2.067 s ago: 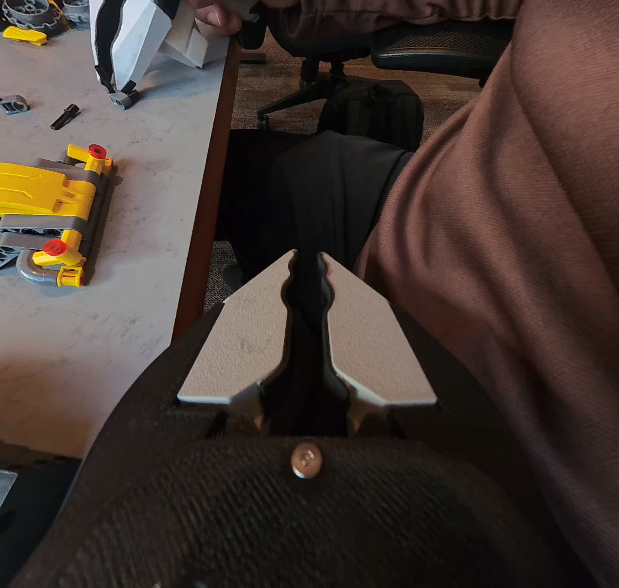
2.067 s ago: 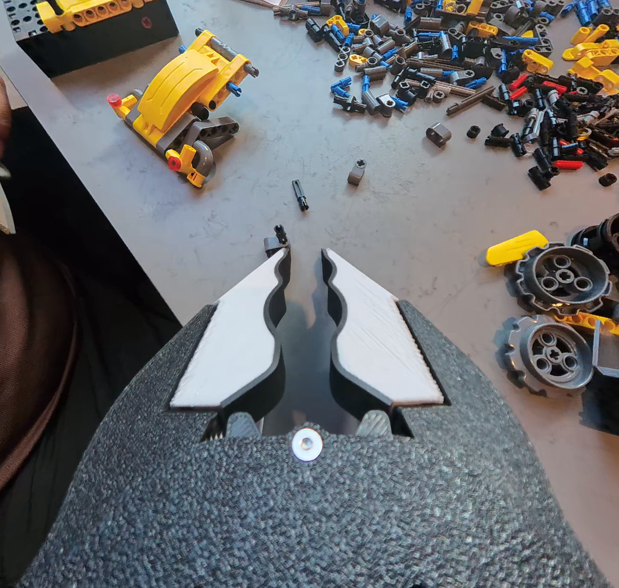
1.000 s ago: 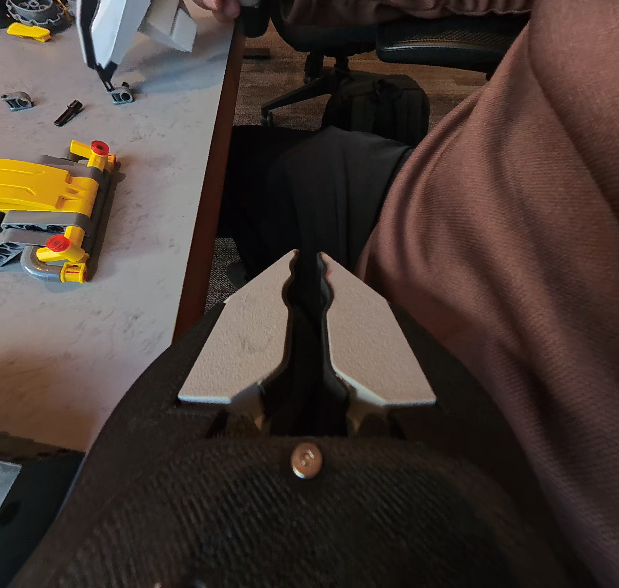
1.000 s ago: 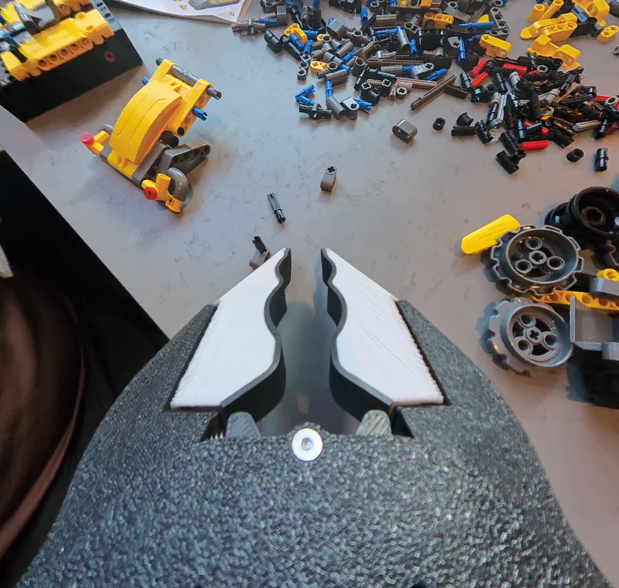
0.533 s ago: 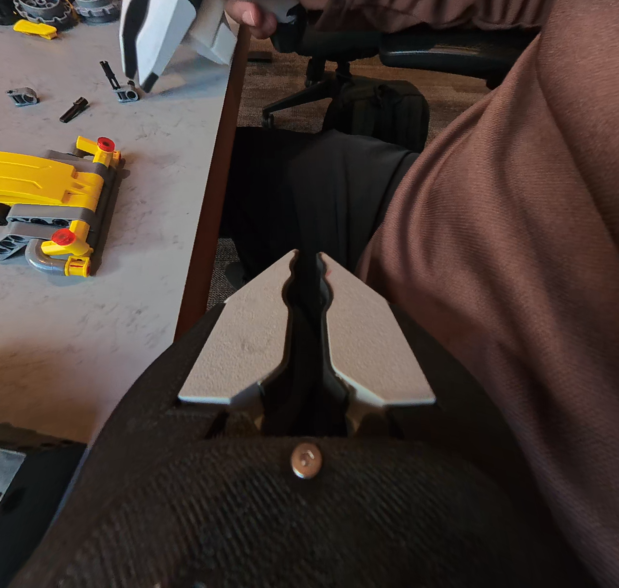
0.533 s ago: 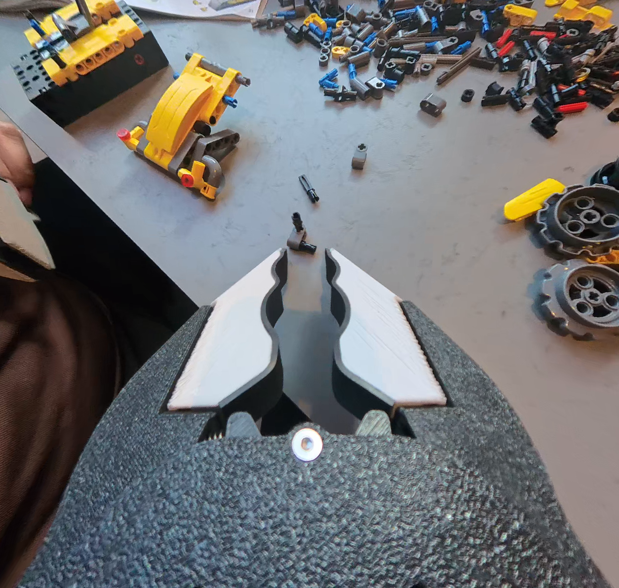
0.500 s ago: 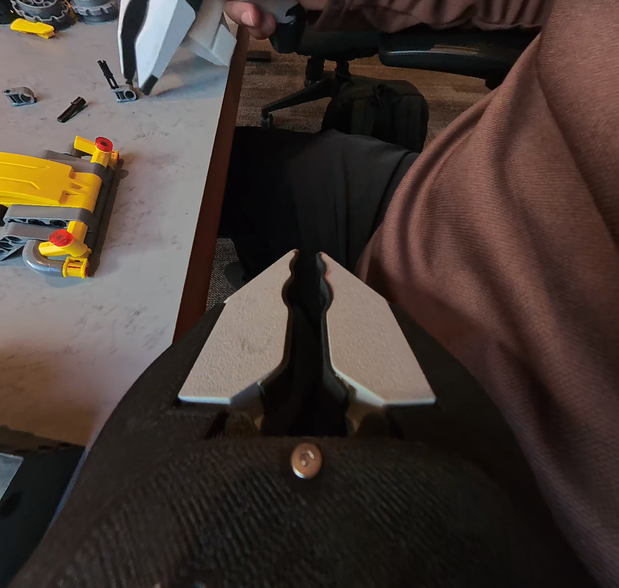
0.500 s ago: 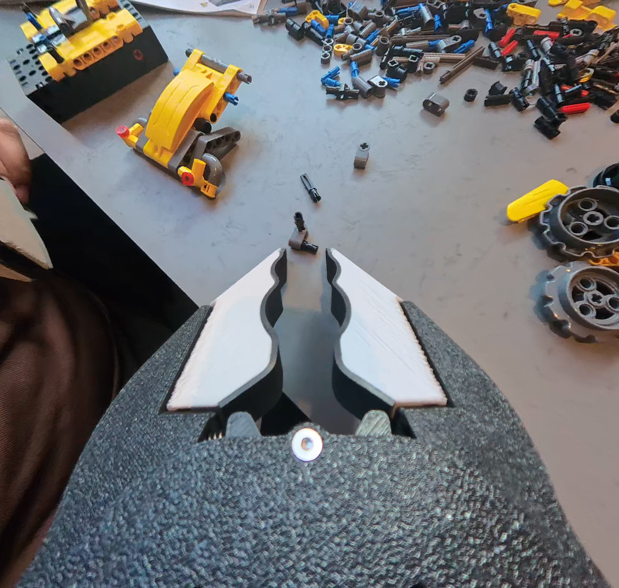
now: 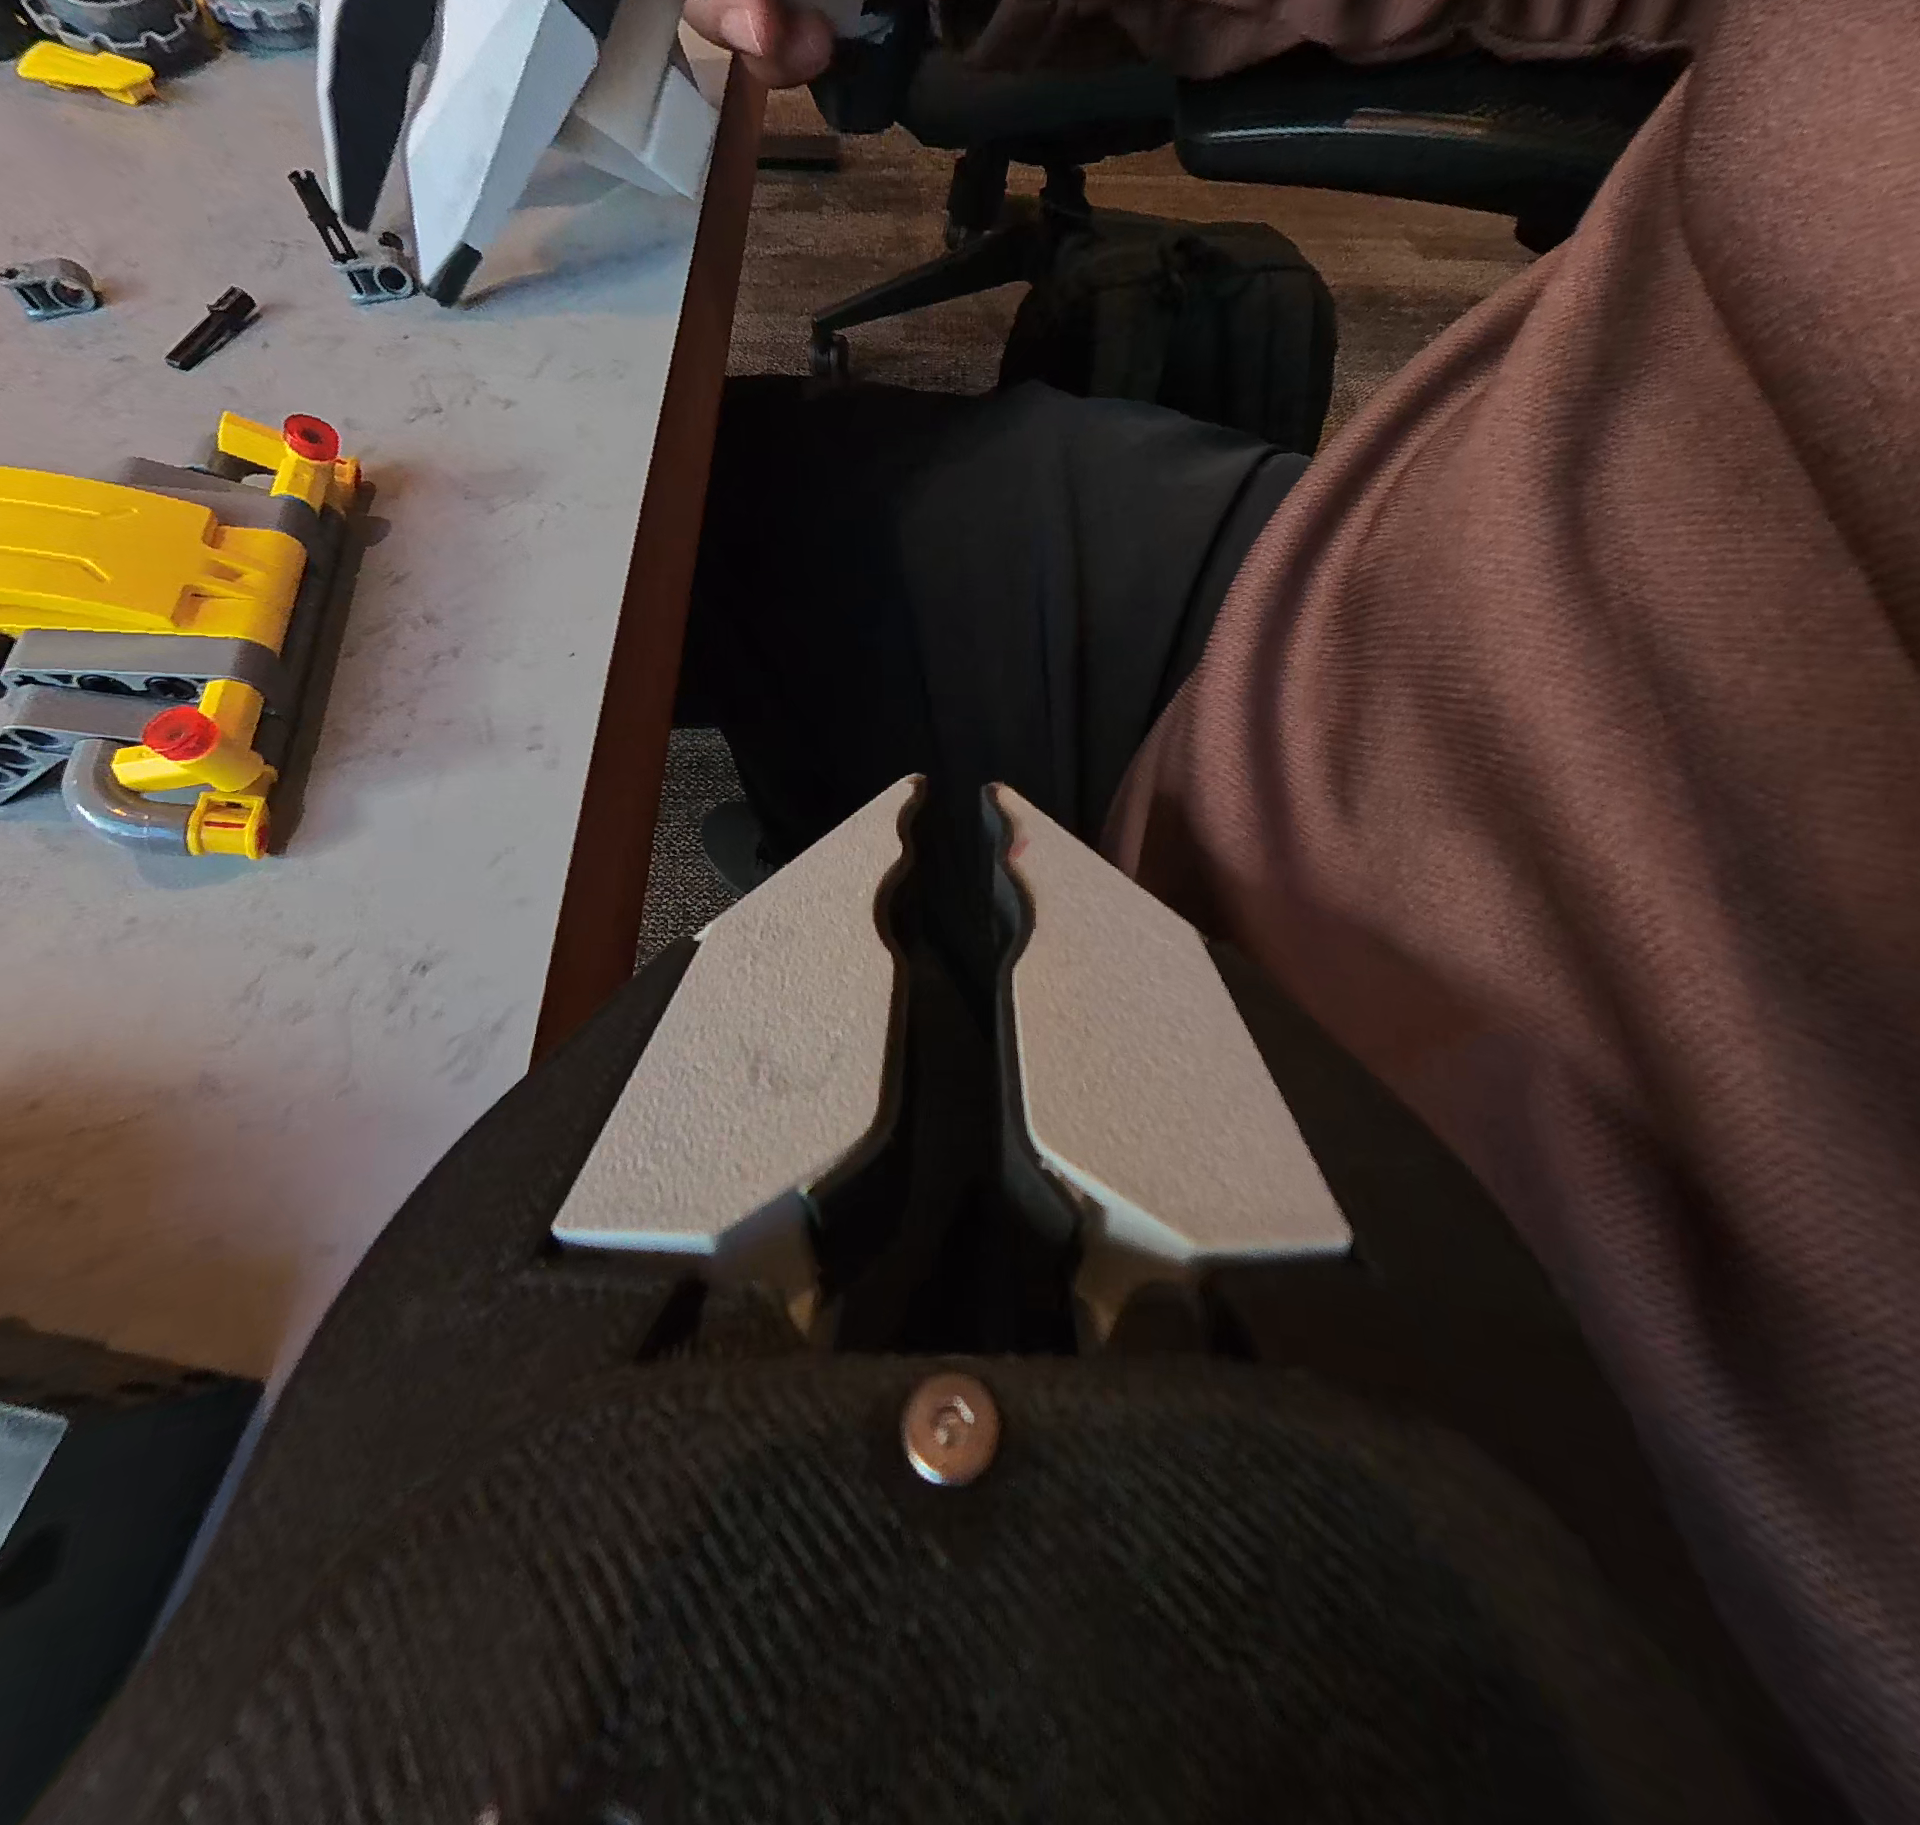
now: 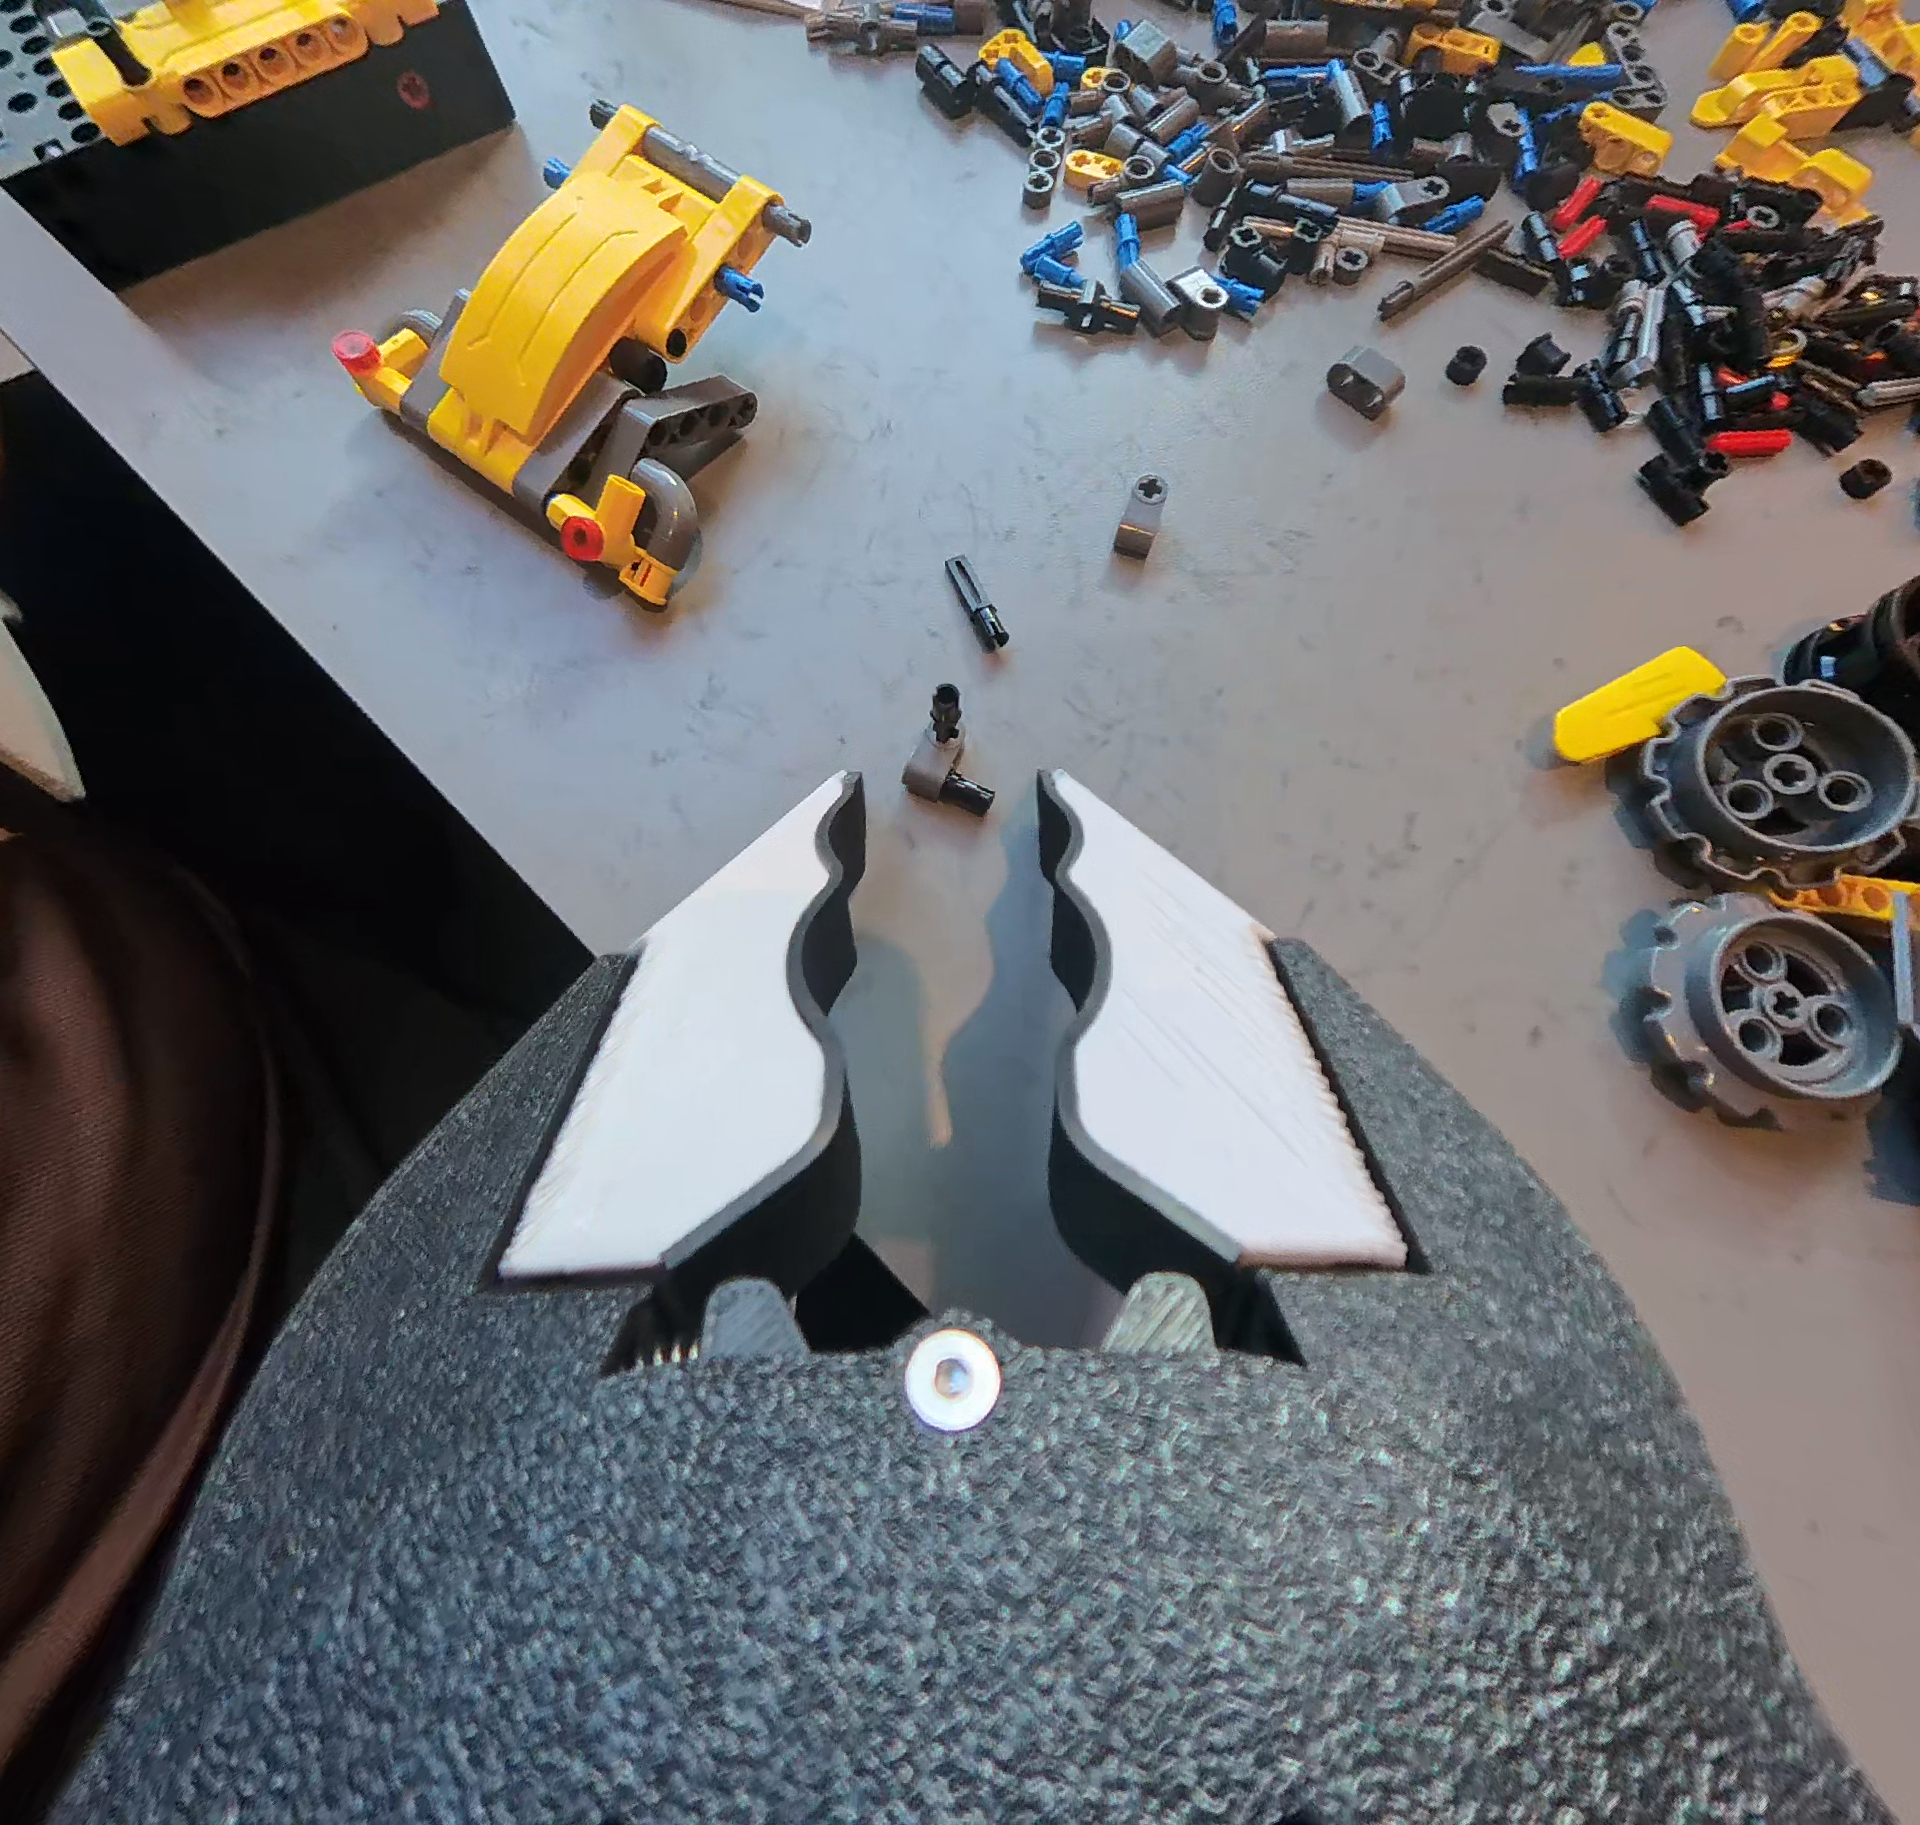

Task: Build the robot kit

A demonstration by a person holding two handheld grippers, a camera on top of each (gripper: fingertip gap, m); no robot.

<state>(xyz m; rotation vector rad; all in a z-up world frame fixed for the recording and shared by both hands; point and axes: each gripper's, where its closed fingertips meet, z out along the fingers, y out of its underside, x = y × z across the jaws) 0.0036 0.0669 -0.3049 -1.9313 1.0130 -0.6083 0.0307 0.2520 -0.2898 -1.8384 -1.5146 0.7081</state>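
My right gripper (image 10: 950, 788) is open and empty, low over the grey table (image 10: 1247, 736). A small grey elbow connector with black pins (image 10: 940, 767) lies on the table just beyond its fingertips, in line with the gap. The left wrist view shows this gripper (image 9: 416, 248) from the side, tips down beside the connector (image 9: 376, 277). My left gripper (image 9: 954, 793) is off the table's edge, pointing at a person's dark trousers beside a brown sleeve (image 9: 1558, 632). Its jaws are nearly together with nothing between them.
A yellow and grey model part (image 10: 561, 362) lies left of the connector. A loose black pin (image 10: 977, 603) and a grey connector (image 10: 1141, 516) lie beyond it. A pile of small parts (image 10: 1455, 165) fills the far right. Grey wheels (image 10: 1777, 788) sit at right. A black box (image 10: 239, 165) stands far left. One gripper's finger ends stand about 20 cm off the other's. My right tips are roughly 4 cm from the loose black pin (image 10: 977, 603). The left camera catches it too, in the left wrist view (image 9: 210, 320).
My right gripper's jaws have opened wider. It has come down toward the table, with the grey elbow connector now in front of its gap. The left gripper has not moved.
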